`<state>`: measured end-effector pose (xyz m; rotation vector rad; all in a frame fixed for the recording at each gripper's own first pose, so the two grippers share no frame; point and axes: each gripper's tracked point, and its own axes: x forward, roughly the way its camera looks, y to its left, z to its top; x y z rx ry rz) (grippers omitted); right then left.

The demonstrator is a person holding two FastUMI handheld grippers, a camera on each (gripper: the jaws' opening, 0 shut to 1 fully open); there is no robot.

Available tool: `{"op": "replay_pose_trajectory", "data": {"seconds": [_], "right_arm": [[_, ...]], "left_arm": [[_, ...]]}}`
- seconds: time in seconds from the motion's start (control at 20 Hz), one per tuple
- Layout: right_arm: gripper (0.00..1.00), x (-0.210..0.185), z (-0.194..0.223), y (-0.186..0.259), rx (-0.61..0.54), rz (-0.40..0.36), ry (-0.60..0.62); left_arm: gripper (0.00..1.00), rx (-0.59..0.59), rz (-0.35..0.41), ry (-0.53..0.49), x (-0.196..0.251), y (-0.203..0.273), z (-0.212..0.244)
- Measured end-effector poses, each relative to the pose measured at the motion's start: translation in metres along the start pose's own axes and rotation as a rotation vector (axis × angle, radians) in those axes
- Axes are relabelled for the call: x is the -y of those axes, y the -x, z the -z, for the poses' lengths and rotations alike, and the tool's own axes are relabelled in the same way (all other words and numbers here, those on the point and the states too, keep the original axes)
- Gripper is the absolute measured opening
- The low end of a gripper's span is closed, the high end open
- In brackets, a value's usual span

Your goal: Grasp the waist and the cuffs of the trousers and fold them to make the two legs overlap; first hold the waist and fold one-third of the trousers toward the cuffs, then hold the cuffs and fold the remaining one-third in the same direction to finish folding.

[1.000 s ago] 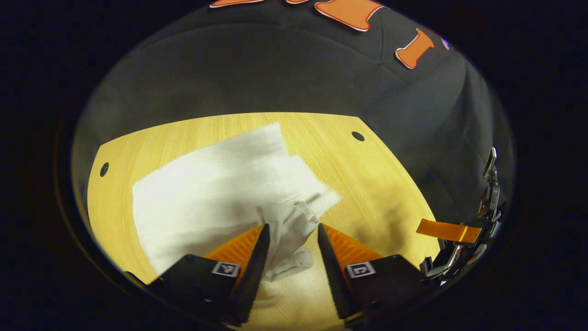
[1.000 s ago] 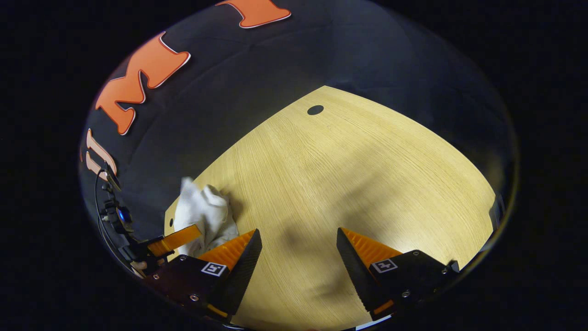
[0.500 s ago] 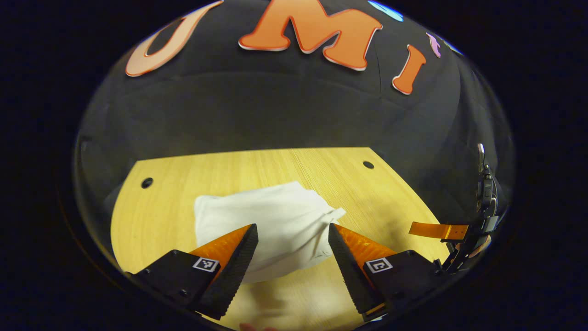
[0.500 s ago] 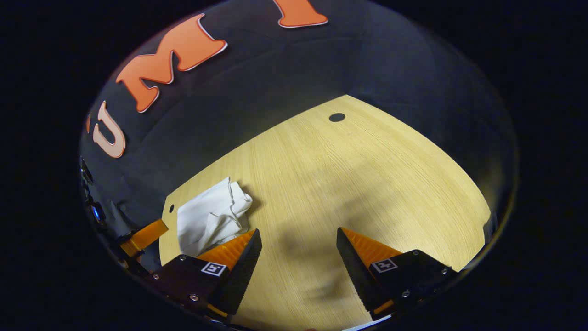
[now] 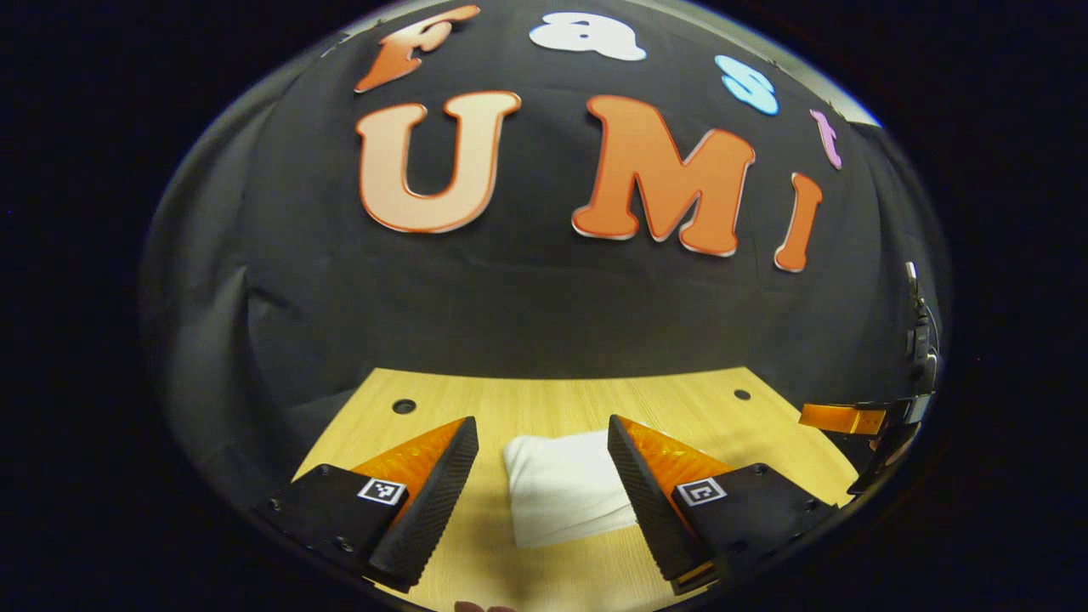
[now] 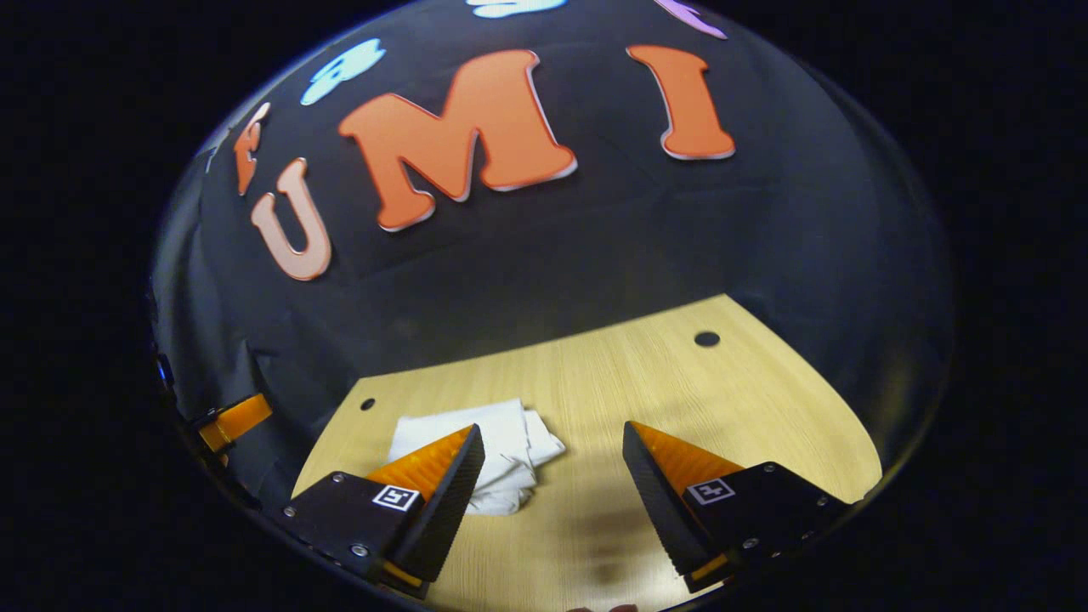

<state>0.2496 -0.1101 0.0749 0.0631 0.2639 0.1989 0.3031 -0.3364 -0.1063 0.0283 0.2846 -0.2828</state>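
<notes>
Trousers [image 5: 565, 489] lie on counter [image 5: 544, 399] as small folded white bundle, ahead of my left gripper [image 5: 544, 476]. Right gripper [image 6: 552, 476] hovers just beside. Both pairs of fingers apart, empty. Judge folding finished; next: pull clear, maybe neaten loose edge.

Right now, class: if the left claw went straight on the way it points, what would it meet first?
Probably the folded trousers, lying on the table between the open left claw's fingers; depth is unclear.
</notes>
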Motion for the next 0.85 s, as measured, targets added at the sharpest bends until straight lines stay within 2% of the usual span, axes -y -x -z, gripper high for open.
{"op": "replay_pose_trajectory", "data": {"seconds": [0.2,0.35,0.45,0.85], "right_arm": [[0.98,-0.039,-0.028,0.025,0.167,-0.059,0.109],[0.98,-0.058,-0.028,0.052,0.238,-0.073,0.192],[0.98,-0.059,-0.021,0.071,0.25,-0.038,0.223],[0.98,-0.054,0.008,0.126,0.265,0.076,0.206]], "left_arm": [[0.99,0.191,-0.096,-0.024,-0.002,0.018,-0.008],[0.99,0.274,-0.148,-0.033,0.003,0.011,-0.003],[0.99,0.291,-0.138,-0.012,-0.001,0.013,-0.005],[0.99,0.257,-0.105,0.002,-0.004,0.016,-0.008]]}}
